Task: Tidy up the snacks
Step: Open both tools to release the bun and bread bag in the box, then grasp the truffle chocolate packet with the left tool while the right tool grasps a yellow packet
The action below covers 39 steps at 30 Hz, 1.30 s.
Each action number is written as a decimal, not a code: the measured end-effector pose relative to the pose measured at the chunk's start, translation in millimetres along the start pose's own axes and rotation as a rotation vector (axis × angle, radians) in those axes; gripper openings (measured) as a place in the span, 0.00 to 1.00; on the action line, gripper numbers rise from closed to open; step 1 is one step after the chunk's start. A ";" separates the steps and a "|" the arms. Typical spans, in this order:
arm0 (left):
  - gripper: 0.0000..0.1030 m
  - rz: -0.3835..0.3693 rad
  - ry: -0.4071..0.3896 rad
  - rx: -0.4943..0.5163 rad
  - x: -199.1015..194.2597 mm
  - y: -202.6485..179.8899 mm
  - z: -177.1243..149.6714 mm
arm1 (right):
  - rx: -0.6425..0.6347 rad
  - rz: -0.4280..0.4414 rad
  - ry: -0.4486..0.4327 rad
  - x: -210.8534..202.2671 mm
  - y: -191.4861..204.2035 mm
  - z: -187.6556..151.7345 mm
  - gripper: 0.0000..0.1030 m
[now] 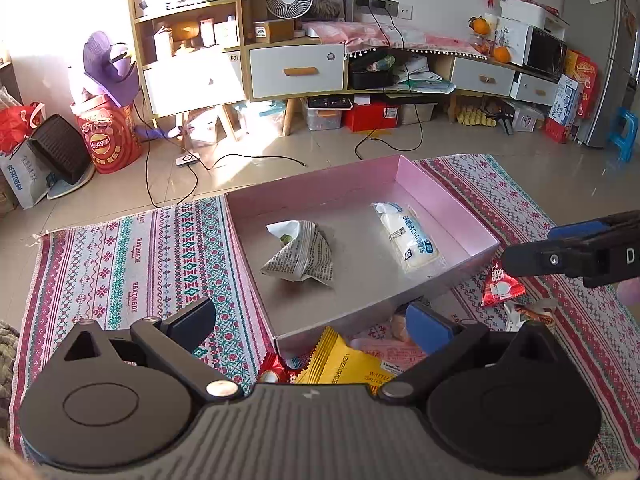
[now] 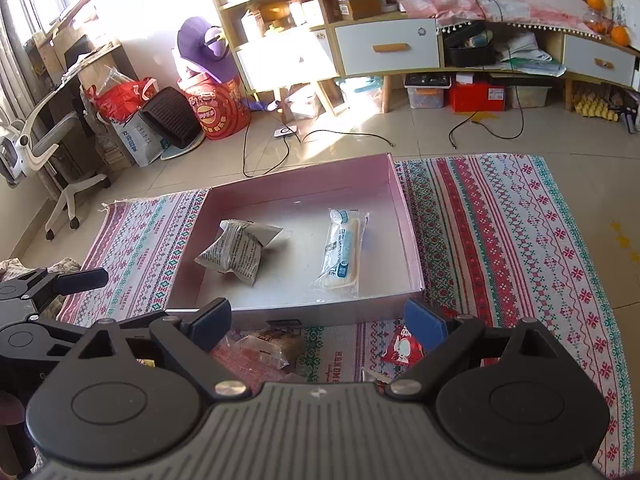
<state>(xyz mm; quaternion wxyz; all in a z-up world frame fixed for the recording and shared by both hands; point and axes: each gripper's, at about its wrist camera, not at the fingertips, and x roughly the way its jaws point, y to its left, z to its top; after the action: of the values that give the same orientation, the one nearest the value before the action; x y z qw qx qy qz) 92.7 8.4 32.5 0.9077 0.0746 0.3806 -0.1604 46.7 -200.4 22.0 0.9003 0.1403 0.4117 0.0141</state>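
We see both claws spread wide, empty: left gripper (image 1: 314, 326), right gripper (image 2: 318, 320). Pink box (image 2: 412, 248) on patterned cloth (image 2: 520, 240) holds a crumpled newsprint packet (image 2: 236, 254) and a white bar packet (image 2: 344, 250), long axis running near-to-far. Loose snacks lie before the box: yellow packet (image 1: 340, 364) and red packet (image 2: 400, 350), both partly hidden by fingers.

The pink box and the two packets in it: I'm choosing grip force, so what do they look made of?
Pink box: likely stiff card with a slight sheen; thin straight walls. Crumpled packet: printed foil or plastic film; sharp creases. White packet: clear, glossy plastic film.
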 end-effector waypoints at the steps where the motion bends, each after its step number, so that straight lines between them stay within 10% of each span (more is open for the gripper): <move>1: 1.00 0.001 0.004 0.001 -1.8 -0.2 -3.2 | -0.002 0.003 0.002 -1.1 1.0 -2.2 0.92; 23: 1.00 -0.033 0.105 -0.057 -33.3 26.9 -73.9 | -0.085 0.061 0.108 -9.2 14.4 -64.1 0.95; 39: 0.99 -0.054 0.317 -0.104 -36.8 29.4 -115.3 | -0.164 0.138 0.312 -10.9 38.1 -106.9 0.95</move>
<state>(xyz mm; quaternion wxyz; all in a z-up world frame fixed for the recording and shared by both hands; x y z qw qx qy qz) 1.9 74.2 -21.4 0.8341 0.0419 0.5288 -0.1510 -36.7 -139.6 -26.3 0.8308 0.0904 0.5334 0.1310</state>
